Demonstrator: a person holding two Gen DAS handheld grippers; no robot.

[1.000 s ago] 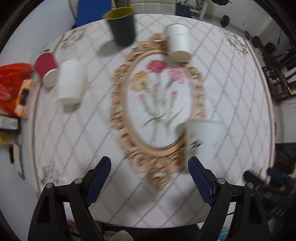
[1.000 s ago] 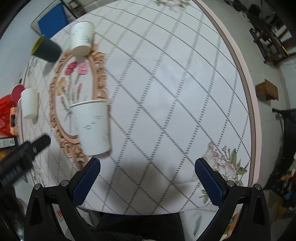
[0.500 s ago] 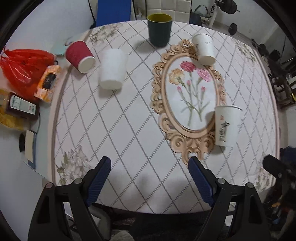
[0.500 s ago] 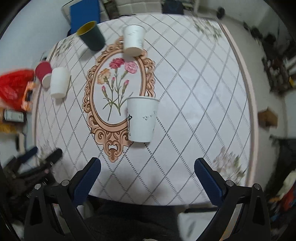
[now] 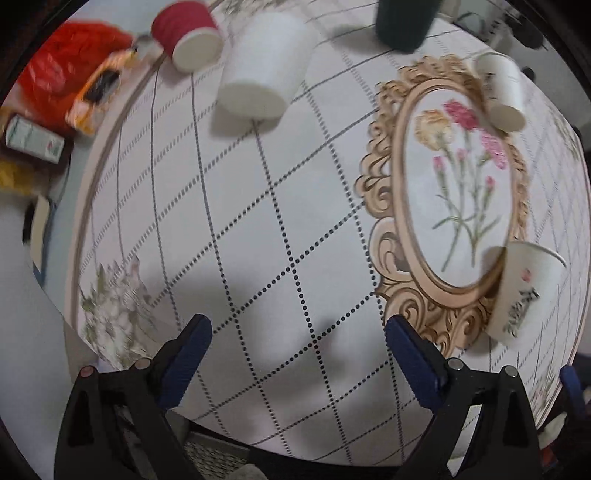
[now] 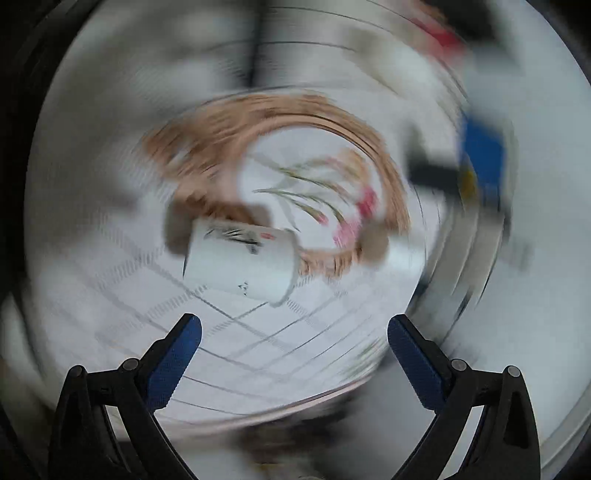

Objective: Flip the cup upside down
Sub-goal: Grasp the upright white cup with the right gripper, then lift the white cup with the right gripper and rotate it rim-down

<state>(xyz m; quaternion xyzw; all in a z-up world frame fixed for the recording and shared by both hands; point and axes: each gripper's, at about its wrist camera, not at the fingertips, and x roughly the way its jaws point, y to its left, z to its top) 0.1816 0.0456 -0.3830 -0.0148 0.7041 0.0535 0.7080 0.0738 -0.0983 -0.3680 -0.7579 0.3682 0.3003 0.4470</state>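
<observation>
Several cups stand on a patterned tablecloth [image 5: 280, 236]. In the left wrist view a plain white cup [image 5: 262, 70] and a red cup [image 5: 186, 35] stand upside down at the far left, a dark green cup [image 5: 402, 22] at the far edge, a small white cup [image 5: 504, 92] upside down by the gold oval, and a printed white cup [image 5: 524, 291] upright at the near right. My left gripper [image 5: 297, 350] is open and empty above the near edge. In the rolled, blurred right wrist view the printed cup [image 6: 240, 260] lies just ahead of my open, empty right gripper [image 6: 293, 349].
A red plastic bag [image 5: 62, 77], a small box [image 5: 33, 138] and other packets lie off the cloth at the left. The table's near edge runs just under my left fingers. The blurred right wrist view shows a blue shape [image 6: 484, 158] at its right.
My left gripper has come down and moved closer to the table, toward the left. My right gripper has rolled hard around, so its view is spun and smeared. No cup has moved.
</observation>
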